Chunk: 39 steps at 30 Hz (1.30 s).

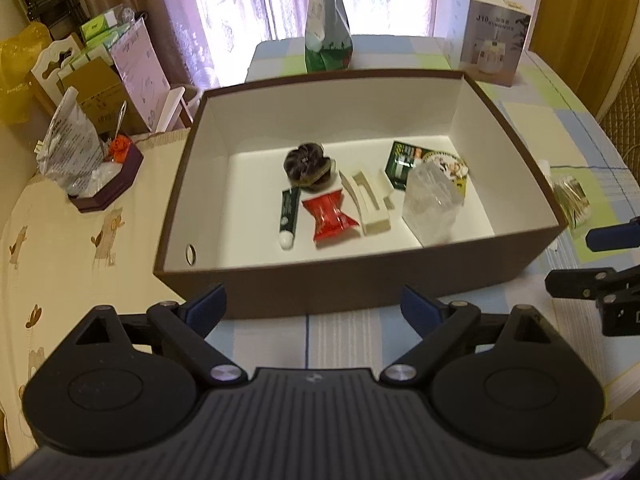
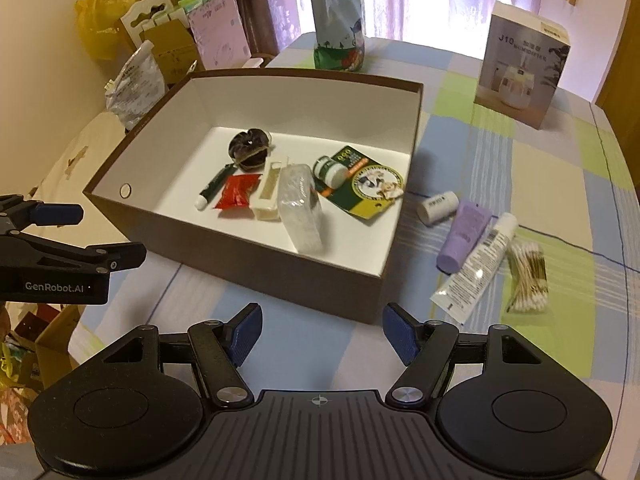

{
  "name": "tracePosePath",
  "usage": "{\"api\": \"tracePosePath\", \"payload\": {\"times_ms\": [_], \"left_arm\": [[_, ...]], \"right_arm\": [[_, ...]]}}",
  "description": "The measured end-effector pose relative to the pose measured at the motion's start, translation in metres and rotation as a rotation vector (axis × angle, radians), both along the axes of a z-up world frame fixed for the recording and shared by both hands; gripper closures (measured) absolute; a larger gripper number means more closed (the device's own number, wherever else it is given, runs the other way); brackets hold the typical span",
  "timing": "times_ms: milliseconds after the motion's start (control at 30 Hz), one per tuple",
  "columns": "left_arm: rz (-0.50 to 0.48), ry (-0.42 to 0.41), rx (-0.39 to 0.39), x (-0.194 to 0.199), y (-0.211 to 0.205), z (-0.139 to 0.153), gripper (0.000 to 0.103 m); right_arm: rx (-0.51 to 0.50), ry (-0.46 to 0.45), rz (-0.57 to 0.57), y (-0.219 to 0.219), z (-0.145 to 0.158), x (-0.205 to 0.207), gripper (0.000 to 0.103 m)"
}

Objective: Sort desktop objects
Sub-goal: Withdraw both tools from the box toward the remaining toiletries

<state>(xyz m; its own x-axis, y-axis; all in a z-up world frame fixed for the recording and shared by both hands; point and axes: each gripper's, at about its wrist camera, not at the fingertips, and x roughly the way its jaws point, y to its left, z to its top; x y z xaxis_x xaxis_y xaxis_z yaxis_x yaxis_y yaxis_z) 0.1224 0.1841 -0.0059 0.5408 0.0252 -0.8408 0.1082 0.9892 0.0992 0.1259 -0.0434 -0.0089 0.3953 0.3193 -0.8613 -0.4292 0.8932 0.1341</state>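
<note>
A brown box with a white inside (image 1: 208, 184) (image 2: 404, 216) sits mid-table. In it lie a dark hair scrunchie (image 1: 306, 164) (image 2: 249, 148), a green tube (image 1: 289, 216) (image 2: 214, 187), a red packet (image 1: 329, 213) (image 2: 237, 191), a cream tray (image 1: 370, 204) (image 2: 268, 192), a clear packet (image 1: 430, 204) (image 2: 301, 210) and a green card (image 1: 404, 162) (image 2: 368, 184) with a small green bottle (image 2: 330, 169). My left gripper (image 1: 314, 306) is open in front of the box. My right gripper (image 2: 322, 334) is open too, empty. Right of the box lie a white bottle (image 2: 437, 207), a purple tube (image 2: 464, 236), a white tube (image 2: 478, 264) and cotton swabs (image 1: 570, 196) (image 2: 528, 276).
A tall green bag (image 1: 328, 20) (image 2: 338, 16) and a humidifier carton (image 1: 494, 36) (image 2: 524, 64) stand behind the box. A dark tray with plastic bags (image 1: 106, 184) sits left. Cardboard boxes and a chair crowd the far left. The other gripper shows at each view's side edge.
</note>
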Motion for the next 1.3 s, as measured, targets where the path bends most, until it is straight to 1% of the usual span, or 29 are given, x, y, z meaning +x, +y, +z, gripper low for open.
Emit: {"api": "tracePosePath", "payload": {"times_ms": [233, 400, 567, 800, 1200, 1300], "left_arm": [[0.003, 0.013, 0.008, -0.009, -0.025, -0.001, 0.011], [0.002, 0.018, 0.011, -0.015, -0.045, 0.0, 0.011], [-0.004, 0.021, 0.009, -0.02, -0.066, 0.001, 0.011], [-0.018, 0.035, -0.013, -0.022, -0.1, -0.008, 0.011], [-0.13, 0.05, -0.066, -0.018, -0.165, -0.019, 0.011], [-0.152, 0.054, -0.067, -0.015, -0.181, -0.022, 0.011]], "right_arm": [[0.012, 0.011, 0.006, -0.025, 0.0, -0.005, 0.03], [0.007, 0.003, 0.004, -0.044, 0.003, -0.007, 0.03], [0.0, 0.001, -0.019, -0.071, 0.005, -0.007, 0.03], [-0.018, 0.013, -0.067, -0.114, 0.0, -0.004, 0.03], [-0.027, 0.036, -0.163, -0.183, -0.011, 0.003, 0.03], [-0.029, 0.042, -0.184, -0.199, -0.014, 0.003, 0.03]]}}
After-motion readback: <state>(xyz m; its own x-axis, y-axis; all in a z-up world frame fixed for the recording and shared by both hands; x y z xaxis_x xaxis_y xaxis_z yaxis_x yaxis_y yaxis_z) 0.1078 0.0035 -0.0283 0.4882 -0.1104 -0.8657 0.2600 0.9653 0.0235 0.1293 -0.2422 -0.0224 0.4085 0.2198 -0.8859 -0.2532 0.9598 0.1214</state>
